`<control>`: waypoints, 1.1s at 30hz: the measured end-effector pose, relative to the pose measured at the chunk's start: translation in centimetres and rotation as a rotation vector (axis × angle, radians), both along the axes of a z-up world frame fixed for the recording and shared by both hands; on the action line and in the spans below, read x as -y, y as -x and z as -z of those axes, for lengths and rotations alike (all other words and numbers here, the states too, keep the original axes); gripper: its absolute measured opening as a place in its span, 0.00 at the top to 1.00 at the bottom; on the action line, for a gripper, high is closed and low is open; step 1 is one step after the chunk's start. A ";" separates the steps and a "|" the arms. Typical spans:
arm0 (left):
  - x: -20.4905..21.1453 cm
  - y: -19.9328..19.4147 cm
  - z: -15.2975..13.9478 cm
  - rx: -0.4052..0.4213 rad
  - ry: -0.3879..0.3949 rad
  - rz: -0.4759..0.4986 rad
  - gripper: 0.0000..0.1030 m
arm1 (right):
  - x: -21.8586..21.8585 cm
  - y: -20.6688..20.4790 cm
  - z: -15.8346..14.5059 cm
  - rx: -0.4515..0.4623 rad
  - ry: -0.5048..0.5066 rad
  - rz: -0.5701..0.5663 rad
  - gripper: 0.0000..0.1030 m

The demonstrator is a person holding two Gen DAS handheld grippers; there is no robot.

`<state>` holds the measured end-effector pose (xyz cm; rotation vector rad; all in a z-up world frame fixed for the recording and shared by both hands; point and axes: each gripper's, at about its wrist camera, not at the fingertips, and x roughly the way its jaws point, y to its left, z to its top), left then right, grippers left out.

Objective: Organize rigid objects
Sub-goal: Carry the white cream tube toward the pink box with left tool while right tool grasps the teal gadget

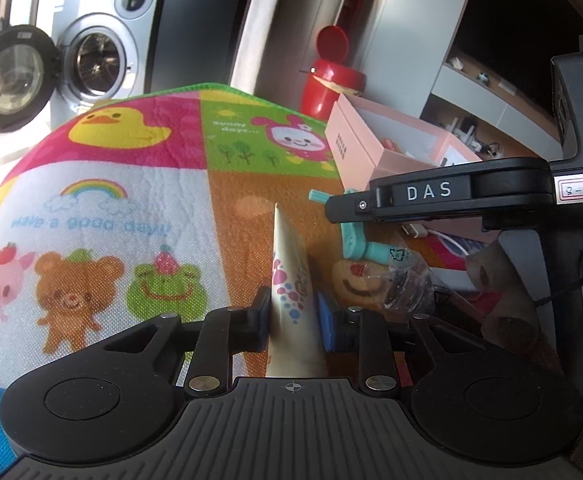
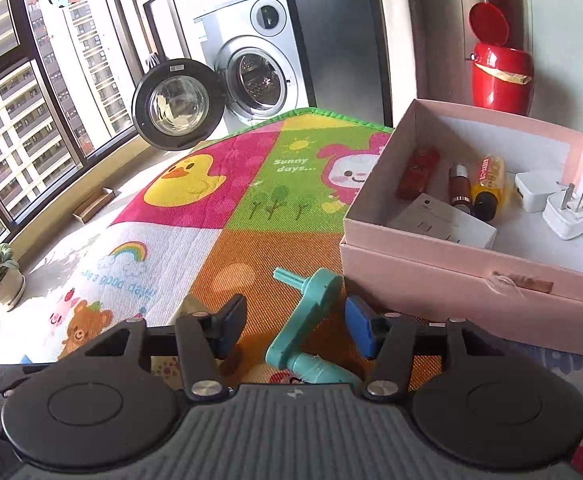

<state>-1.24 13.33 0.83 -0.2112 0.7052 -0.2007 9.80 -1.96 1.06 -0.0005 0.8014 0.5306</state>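
Left tool pinches a tapered tube; it may slip. Right tool, wide, straddles the teal crank near the pink box.

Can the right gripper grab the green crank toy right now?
Probably yes. The right gripper has its jaws open on either side of the teal crank lying on the mat, and nothing sits between them. The pink box stands off to the side.
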 end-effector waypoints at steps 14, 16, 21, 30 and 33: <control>-0.6 1.2 0.6 0.040 0.058 0.027 0.72 | 3.0 7.3 0.1 0.190 0.230 -0.195 0.60; -0.7 1.2 0.6 0.039 0.060 0.027 0.72 | 2.9 7.1 -0.2 0.192 0.185 -0.208 0.45; -0.7 1.3 0.6 0.041 0.057 0.024 0.72 | 1.4 5.8 0.2 0.163 0.156 -0.221 0.42; -0.6 1.3 0.6 0.042 0.053 0.020 0.72 | 4.1 7.8 -2.5 0.224 0.100 -0.167 0.59; 0.2 1.7 0.3 0.050 0.009 0.040 0.73 | 6.8 9.4 -5.0 0.285 0.070 -0.109 0.59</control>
